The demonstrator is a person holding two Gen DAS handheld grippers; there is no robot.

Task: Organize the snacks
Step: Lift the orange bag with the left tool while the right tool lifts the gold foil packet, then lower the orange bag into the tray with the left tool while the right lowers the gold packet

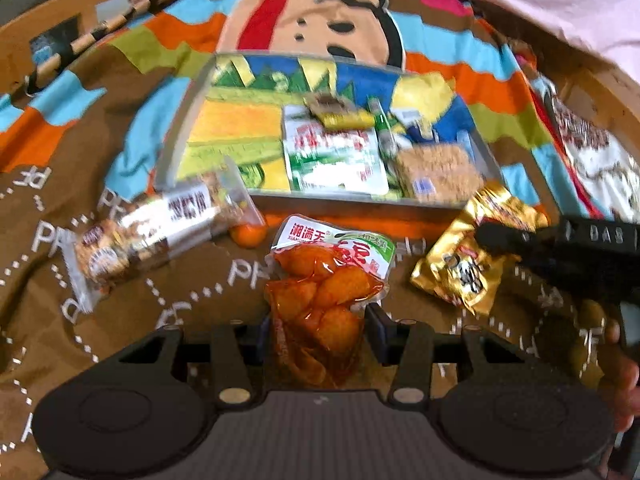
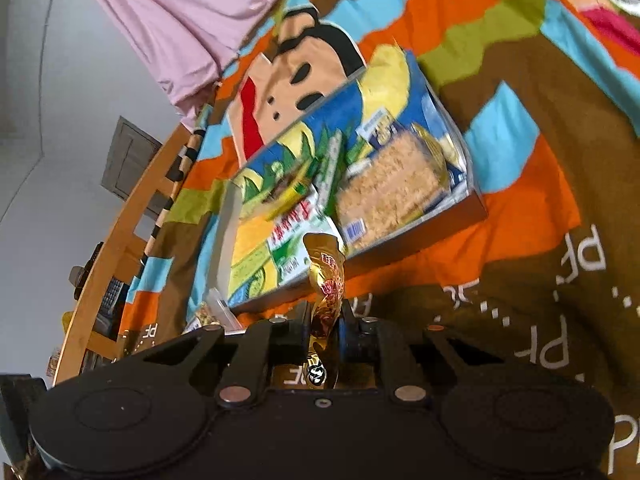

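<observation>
My left gripper (image 1: 320, 320) is shut on an orange snack pouch (image 1: 324, 284) with a green and white top, held just above the bedspread. My right gripper (image 2: 326, 316) is shut on a gold foil snack packet (image 2: 326, 280), which also shows in the left wrist view (image 1: 472, 256), right of the pouch. A shallow grey box (image 1: 184, 128) ahead holds several snacks: a green and white packet (image 1: 332, 156), a beige noodle-like packet (image 1: 438, 174) and small items at the back. The box also shows in the right wrist view (image 2: 476, 204).
A clear nut bar packet (image 1: 148, 236) lies left of the box on the patterned bedspread (image 1: 120, 316), with a small orange fruit (image 1: 248, 234) beside it. A large white and red bag (image 1: 592, 152) lies far right. A wooden bed rail (image 2: 120, 236) and pink cloth (image 2: 180, 12) stand behind.
</observation>
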